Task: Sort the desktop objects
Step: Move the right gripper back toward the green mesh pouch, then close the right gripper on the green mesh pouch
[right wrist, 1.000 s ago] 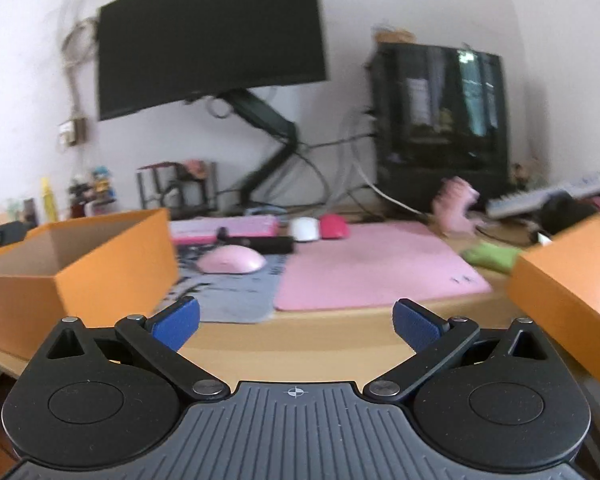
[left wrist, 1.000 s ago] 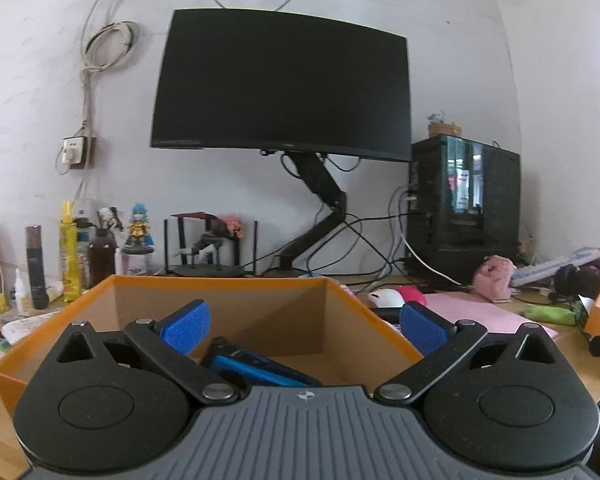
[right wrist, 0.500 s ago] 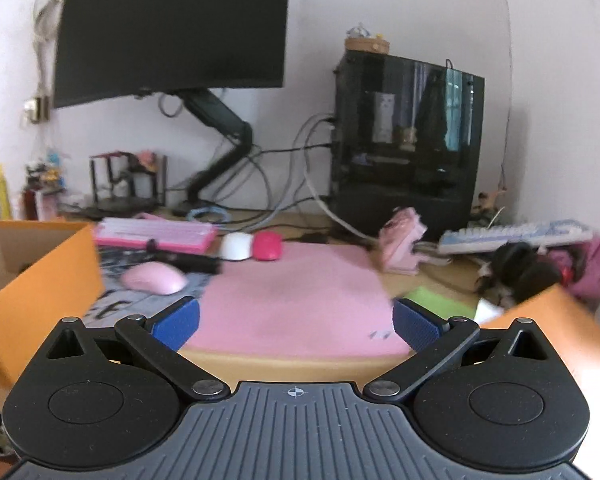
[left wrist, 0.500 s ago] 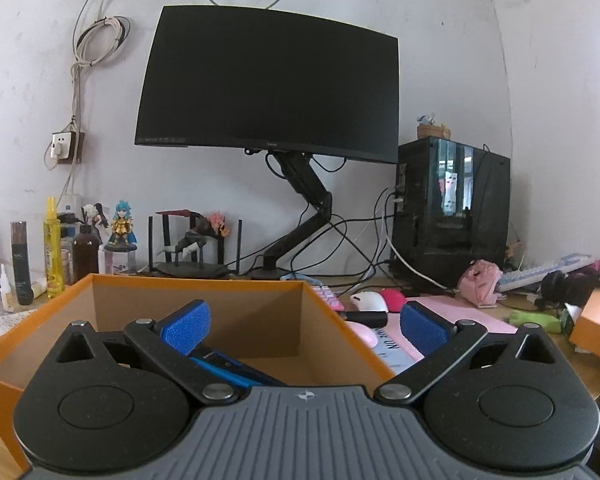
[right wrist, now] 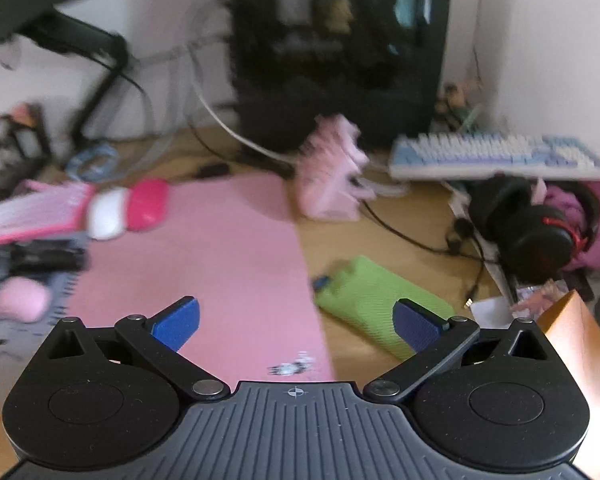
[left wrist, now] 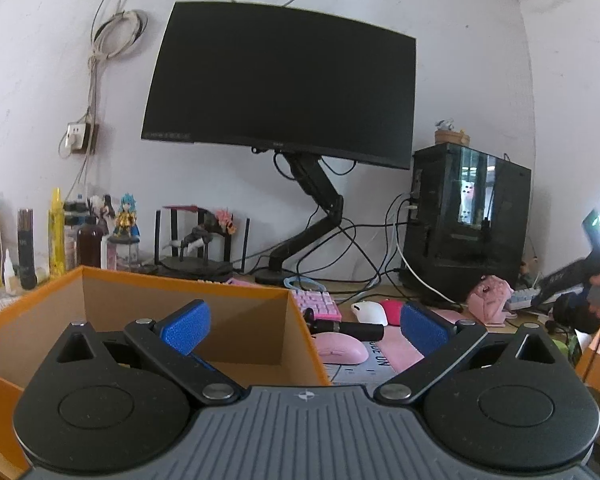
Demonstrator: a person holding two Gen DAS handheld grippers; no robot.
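A cluttered wooden desk [right wrist: 400, 236]. The left gripper [left wrist: 306, 326] gapes empty above the orange cardboard box [left wrist: 148, 312]; the right gripper [right wrist: 296, 320], spread and empty, hovers beside a ribbed green pouch [right wrist: 372, 300] by the smooth pink mat [right wrist: 220, 264].

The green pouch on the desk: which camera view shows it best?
The right wrist view: the green pouch lies close ahead on bare wood beside the pink mat, though slightly blurred. The left wrist view shows only a green sliver at its right edge.

R tongs [right wrist: 296, 322] swung right, dipped twd green pouch [right wrist: 374, 302]; orange box [left wrist: 148, 312] gone from R view. L view shifted right, pink mouse [left wrist: 340, 347] now showing.
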